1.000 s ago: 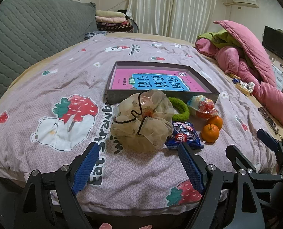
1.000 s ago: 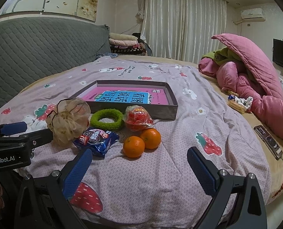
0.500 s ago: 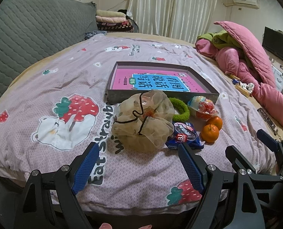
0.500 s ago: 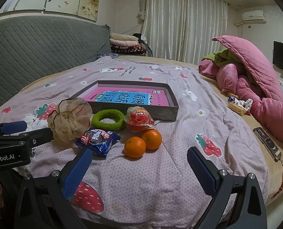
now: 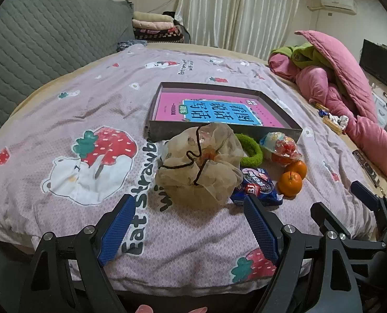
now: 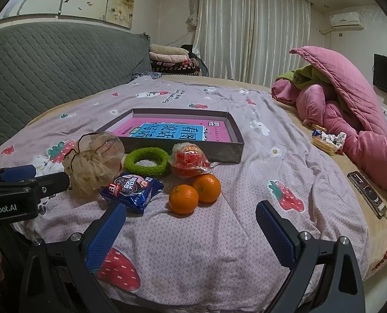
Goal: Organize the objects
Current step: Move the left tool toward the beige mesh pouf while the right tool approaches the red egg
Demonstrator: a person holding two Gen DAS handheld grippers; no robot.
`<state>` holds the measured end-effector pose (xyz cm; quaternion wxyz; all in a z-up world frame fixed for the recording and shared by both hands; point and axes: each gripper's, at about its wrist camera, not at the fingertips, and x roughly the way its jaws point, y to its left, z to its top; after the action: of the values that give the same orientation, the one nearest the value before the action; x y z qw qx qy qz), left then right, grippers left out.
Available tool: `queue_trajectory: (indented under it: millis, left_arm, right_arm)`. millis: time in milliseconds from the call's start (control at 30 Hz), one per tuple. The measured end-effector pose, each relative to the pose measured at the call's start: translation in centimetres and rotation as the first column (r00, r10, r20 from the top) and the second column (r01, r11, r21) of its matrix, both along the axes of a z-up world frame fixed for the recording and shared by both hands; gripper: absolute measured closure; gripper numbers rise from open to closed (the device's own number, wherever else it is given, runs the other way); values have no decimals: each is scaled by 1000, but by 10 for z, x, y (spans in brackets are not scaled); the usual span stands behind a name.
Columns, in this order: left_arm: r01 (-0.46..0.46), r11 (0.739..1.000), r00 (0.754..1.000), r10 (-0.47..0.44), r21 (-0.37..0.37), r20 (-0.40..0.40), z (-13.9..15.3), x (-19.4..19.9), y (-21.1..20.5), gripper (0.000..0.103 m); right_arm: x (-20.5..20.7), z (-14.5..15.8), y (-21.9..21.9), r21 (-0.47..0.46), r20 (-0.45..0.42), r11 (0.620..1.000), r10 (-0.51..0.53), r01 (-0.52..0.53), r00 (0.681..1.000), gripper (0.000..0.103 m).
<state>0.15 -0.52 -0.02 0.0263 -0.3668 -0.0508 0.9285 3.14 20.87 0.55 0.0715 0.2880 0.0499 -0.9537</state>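
A shallow grey box with a pink and blue book inside lies on the bed. In front of it lie a beige mesh scrunchie, a green fuzzy ring, a red snack bag, a blue cookie packet and two oranges. My left gripper is open and empty, just short of the scrunchie. My right gripper is open and empty, just short of the oranges.
The bed has a pink strawberry-print sheet. Pink and green bedding is piled at the right. A phone and snack wrappers lie near the right edge. A grey quilted headboard stands at the left.
Both grippers have crept slightly forward towards the objects. Nothing on the bed has moved.
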Motion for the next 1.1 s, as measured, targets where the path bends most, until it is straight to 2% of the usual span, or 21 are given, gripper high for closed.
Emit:
queue_trajectory:
  millis: [533,1100]
  left_arm:
    - [7,1000,1000,-7,1,13,-1,-14,-1,18]
    - [-1,998,1000,0,58,16,-11,-44,-16,18]
  right_arm:
    - [-21,4,10,-4,15,1000,-21,22,1000,3]
    - [-52,6,10,9,15,1000,-4,4,1000,3]
